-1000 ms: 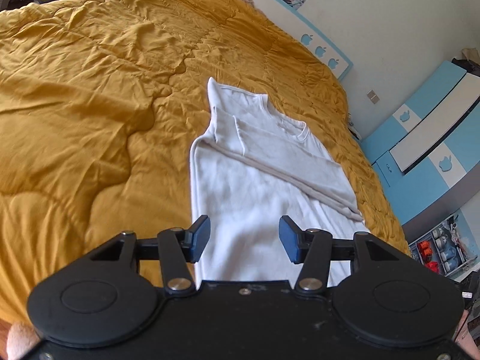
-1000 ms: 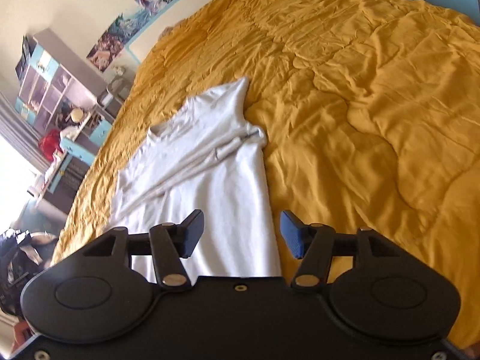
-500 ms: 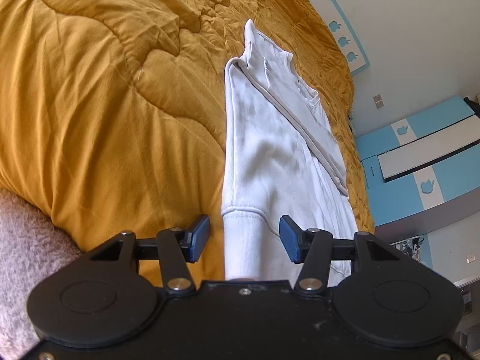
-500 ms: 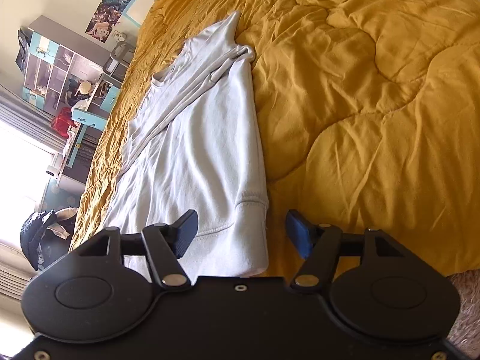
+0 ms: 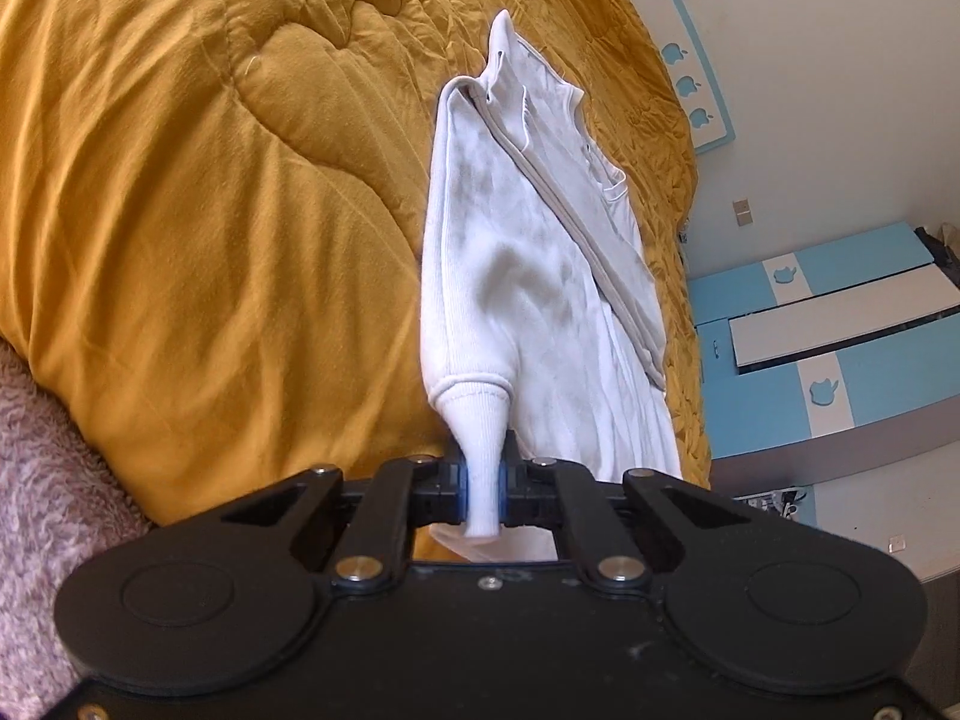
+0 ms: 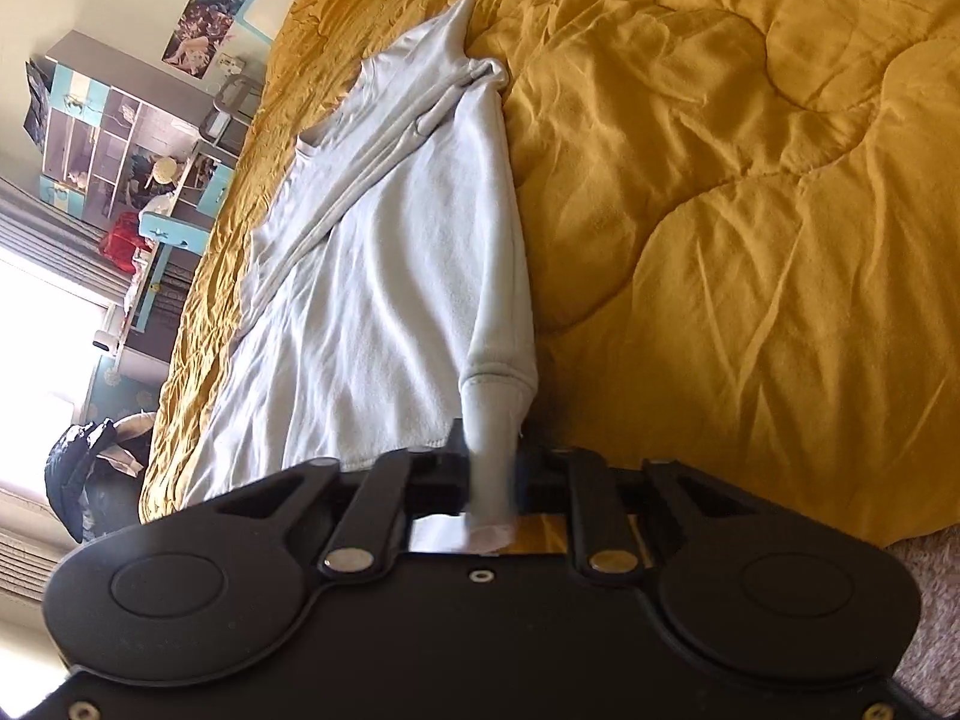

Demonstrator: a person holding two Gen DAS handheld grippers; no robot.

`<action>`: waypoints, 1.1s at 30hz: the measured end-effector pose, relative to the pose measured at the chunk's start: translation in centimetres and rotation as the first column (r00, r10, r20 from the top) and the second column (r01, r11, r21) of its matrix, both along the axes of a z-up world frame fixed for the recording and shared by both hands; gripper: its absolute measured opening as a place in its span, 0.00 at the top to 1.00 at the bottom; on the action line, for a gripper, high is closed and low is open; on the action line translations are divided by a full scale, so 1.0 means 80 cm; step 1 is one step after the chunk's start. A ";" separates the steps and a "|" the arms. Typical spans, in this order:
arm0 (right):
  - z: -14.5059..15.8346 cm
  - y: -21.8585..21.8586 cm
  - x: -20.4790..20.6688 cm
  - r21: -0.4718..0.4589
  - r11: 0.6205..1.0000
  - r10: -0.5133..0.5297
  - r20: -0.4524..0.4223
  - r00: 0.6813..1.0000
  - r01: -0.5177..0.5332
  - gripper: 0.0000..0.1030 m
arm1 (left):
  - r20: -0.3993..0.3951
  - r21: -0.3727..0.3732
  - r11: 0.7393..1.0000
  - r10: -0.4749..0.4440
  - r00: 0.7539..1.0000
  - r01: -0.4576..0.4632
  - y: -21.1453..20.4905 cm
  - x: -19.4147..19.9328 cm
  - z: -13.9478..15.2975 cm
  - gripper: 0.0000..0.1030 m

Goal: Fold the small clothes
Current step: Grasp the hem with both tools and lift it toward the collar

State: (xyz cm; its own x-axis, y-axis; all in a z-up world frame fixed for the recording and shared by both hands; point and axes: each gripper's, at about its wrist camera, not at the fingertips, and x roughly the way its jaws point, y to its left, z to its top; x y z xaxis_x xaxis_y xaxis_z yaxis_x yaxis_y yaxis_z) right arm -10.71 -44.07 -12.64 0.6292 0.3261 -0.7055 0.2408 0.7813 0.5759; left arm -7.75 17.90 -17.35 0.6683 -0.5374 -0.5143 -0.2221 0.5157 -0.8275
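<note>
A white long-sleeved top (image 5: 528,276) lies lengthwise on a mustard-yellow quilt (image 5: 198,192), its sleeves folded in across the chest. My left gripper (image 5: 483,489) is shut on the ribbed hem at the top's left bottom corner, which bunches between the blue pads. My right gripper (image 6: 492,483) is shut on the hem at the right bottom corner of the top (image 6: 384,276). Both corners are lifted slightly off the quilt (image 6: 750,210). The collar end lies far from me.
A pinkish fluffy rug (image 5: 42,480) lies below the bed's near edge. Blue and white cupboards (image 5: 840,360) stand at the right in the left wrist view. Shelves (image 6: 114,138) and a bright window (image 6: 36,330) stand beyond the bed's left side in the right wrist view.
Both grippers dropped to the bed's near edge, straddled the hem corners, and closed on them. The hem corners now bunch up and rise off the quilt.
</note>
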 end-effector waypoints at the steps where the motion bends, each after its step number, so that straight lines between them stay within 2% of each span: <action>1: 0.002 0.000 -0.001 0.009 1.000 -0.008 0.003 1.000 0.008 0.91 | 0.015 0.003 1.000 0.003 1.000 -0.003 0.000 -0.001 0.006 0.96; 7: 0.049 0.000 -0.022 0.041 0.999 -0.019 0.109 0.994 0.015 0.93 | 0.153 0.043 0.999 -0.023 0.988 0.016 -0.001 -0.016 0.068 0.99; 9: 0.059 0.000 -0.029 0.028 1.000 -0.014 0.121 0.993 0.010 0.93 | 0.144 0.042 0.999 -0.022 0.989 0.016 0.003 -0.024 0.075 0.99; 12: 0.049 -0.005 -0.033 0.040 0.999 -0.018 0.083 0.996 0.015 0.93 | 0.073 0.025 1.000 -0.009 0.997 0.007 0.013 -0.037 0.056 0.99; 15: 0.024 -0.013 -0.033 0.063 0.997 -0.042 0.030 0.999 0.040 0.93 | -0.007 -0.011 1.000 -0.005 1.000 0.005 0.012 -0.039 0.018 0.99; 17: 0.008 -0.015 -0.030 0.069 0.996 -0.059 0.000 0.998 0.059 0.93 | -0.041 -0.004 1.000 -0.001 0.999 0.001 0.010 -0.037 -0.001 0.99; 20: 0.000 -0.020 -0.032 0.111 0.990 -0.080 -0.017 0.997 0.081 0.93 | -0.056 -0.074 0.997 0.028 0.998 -0.032 0.016 -0.038 -0.017 0.99; 23: 0.012 -0.020 -0.030 0.117 0.991 -0.070 -0.007 0.998 0.070 0.93 | 0.003 -0.085 0.996 0.032 0.999 -0.031 0.018 -0.039 -0.002 0.99; 26: 0.034 -0.015 -0.017 0.113 0.992 -0.052 0.028 0.998 0.048 0.93 | 0.126 -0.109 0.993 0.056 0.990 -0.042 0.017 -0.030 0.029 0.99; 28: 0.051 -0.014 0.001 0.116 0.992 -0.047 0.066 0.997 0.039 0.93 | 0.197 -0.100 0.994 0.055 0.979 -0.035 0.014 -0.011 0.055 0.99; 33: 0.092 -0.024 0.076 0.129 0.991 -0.054 0.158 0.986 0.033 0.93 | 0.299 -0.121 0.993 0.053 0.953 -0.017 0.016 0.071 0.099 0.99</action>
